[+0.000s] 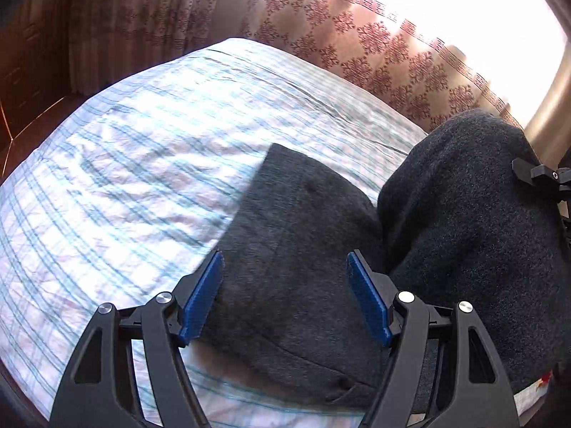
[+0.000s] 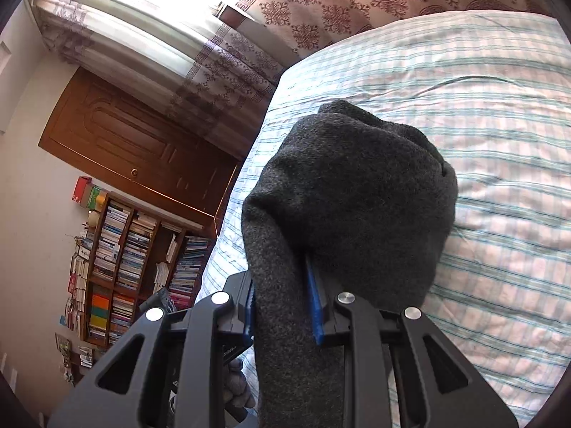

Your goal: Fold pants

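Observation:
The dark grey pants (image 1: 292, 235) lie partly on the checked bed sheet (image 1: 142, 164). My left gripper (image 1: 285, 267) is open, its blue pads on either side of a flat fold of the pants, just above it. A second part of the pants (image 1: 474, 221) hangs raised at the right. In the right wrist view my right gripper (image 2: 282, 285) is shut on the pants (image 2: 349, 185), which bunch up over the fingers and hang down between them, above the bed sheet (image 2: 481, 125).
Patterned curtains (image 1: 357, 32) hang behind the bed under a bright window. In the right wrist view a wooden door (image 2: 135, 146) and a full bookshelf (image 2: 128, 256) stand past the bed's left edge. Part of the right gripper (image 1: 542, 174) shows at the left wrist view's right edge.

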### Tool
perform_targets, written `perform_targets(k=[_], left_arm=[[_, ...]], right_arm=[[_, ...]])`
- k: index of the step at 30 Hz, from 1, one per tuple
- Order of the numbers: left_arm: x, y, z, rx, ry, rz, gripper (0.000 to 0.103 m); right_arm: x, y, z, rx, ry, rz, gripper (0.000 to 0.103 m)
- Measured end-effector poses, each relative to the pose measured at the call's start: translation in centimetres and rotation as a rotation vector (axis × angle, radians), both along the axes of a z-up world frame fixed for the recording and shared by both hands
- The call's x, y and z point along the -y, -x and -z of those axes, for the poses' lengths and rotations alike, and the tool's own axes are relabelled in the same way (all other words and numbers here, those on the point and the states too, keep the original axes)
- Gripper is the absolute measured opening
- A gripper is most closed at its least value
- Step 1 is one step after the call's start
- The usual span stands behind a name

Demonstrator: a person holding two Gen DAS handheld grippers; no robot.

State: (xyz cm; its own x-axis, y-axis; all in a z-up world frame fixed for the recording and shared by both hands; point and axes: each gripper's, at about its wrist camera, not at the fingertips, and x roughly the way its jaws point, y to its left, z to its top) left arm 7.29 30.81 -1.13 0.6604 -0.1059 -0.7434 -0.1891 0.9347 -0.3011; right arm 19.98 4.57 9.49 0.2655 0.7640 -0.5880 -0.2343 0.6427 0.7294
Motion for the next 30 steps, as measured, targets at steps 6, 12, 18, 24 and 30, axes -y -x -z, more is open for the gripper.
perform_targets(k=[6, 12, 18, 24, 30], left_arm=[[-4.6, 1.2, -0.7, 0.008, 0.006, -0.118, 0.073], [-7.8, 2.8, -1.0, 0.014, 0.007, -0.210, 0.073], [-8.0, 3.5, -2.6, 0.039, 0.003, -0.209, 0.073], [-6.8, 3.8, -4.6, 0.092, -0.010, -0.175, 0.079], [-5.3, 3.7, -6.2, 0.105, -0.035, -0.137, 0.079]], right_arm=[[-8.9, -2.3, 1.1, -0.034, 0.041, -0.108, 0.031], [-15.2, -2.8, 2.2, -0.047, -0.085, -0.263, 0.061], [-11.5, -0.5, -1.4, 0.106, -0.243, -0.353, 0.061], [-3.0, 3.6, -1.7, 0.457, 0.233, -0.173, 0.060], [-2.0, 9.0, 3.4, 0.398, 0.376, -0.318, 0.053]])
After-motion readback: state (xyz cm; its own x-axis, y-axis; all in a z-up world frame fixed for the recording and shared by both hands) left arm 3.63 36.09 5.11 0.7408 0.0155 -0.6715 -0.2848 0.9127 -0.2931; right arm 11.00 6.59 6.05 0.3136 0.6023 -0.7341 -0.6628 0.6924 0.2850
